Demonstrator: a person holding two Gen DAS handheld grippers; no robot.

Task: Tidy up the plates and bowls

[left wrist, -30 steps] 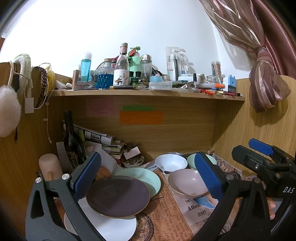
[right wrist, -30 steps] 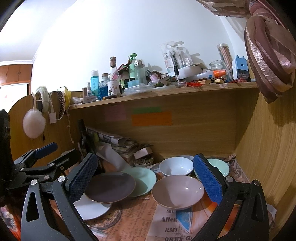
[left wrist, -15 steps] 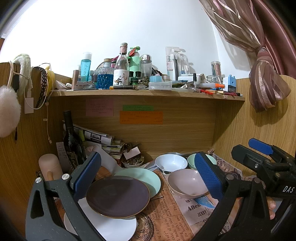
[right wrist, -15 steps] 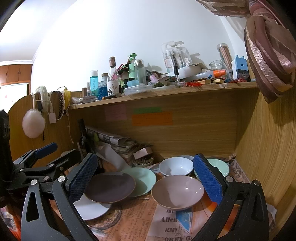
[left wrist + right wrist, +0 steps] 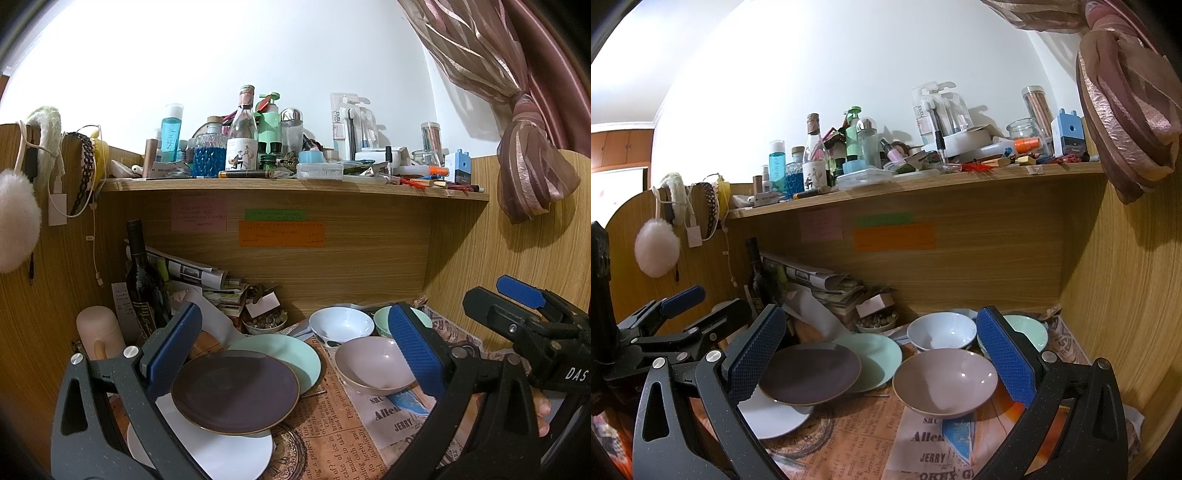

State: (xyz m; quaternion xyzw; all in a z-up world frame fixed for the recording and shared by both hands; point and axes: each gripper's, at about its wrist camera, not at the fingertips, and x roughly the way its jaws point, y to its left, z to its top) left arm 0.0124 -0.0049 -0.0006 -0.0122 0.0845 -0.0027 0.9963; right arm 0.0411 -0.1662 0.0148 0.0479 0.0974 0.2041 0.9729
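Observation:
A dark purple plate (image 5: 236,391) lies on a white plate (image 5: 221,450) and overlaps a mint plate (image 5: 295,350). To the right are a pink bowl (image 5: 373,365), a white bowl (image 5: 341,325) and a mint bowl (image 5: 382,321). My left gripper (image 5: 295,347) is open and empty, held above and in front of the plates. My right gripper (image 5: 879,350) is open and empty, in front of the purple plate (image 5: 810,373) and the pink bowl (image 5: 945,380). The white bowl (image 5: 936,330) and mint bowl (image 5: 1030,330) stand behind.
Newspaper (image 5: 923,443) covers the desk. A wine bottle (image 5: 142,280), a paper stack (image 5: 207,280) and a small dish (image 5: 264,323) stand at the back left. A cluttered shelf (image 5: 295,184) hangs overhead. Wooden walls (image 5: 1126,295) close in both sides.

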